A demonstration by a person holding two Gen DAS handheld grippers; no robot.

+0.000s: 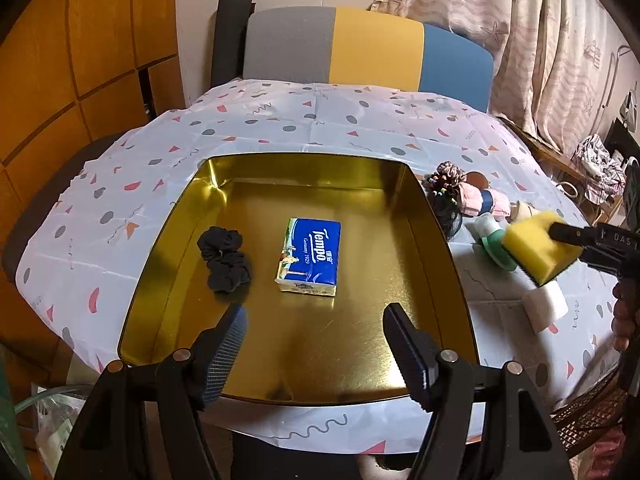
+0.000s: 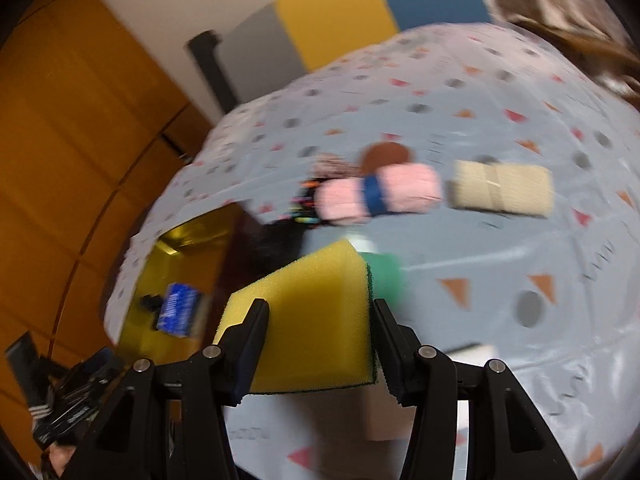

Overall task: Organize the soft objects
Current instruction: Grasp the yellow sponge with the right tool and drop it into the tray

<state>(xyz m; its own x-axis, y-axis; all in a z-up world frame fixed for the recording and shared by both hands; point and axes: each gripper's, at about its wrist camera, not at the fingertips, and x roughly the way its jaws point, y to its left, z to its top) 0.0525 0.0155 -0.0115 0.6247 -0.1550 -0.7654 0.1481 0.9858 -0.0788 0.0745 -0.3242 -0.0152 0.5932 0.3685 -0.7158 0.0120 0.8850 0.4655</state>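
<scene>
The right claw (image 2: 318, 328) is clamped on a yellow sponge (image 2: 316, 316) with a green scouring edge, held above the tabletop (image 2: 500, 264) at lower centre of its view. The left claw (image 1: 316, 344) stands wide apart and empty over the gold tin tray (image 1: 432, 240), which holds a Tempo tissue pack (image 1: 308, 256) and a black scrunchie (image 1: 224, 258). Motion blur smears the right view; the pink roll (image 2: 380, 194) may be a towel.

Right wrist view is motion-blurred; the blue tissue pack (image 2: 178, 311) there reads illegibly.
</scene>
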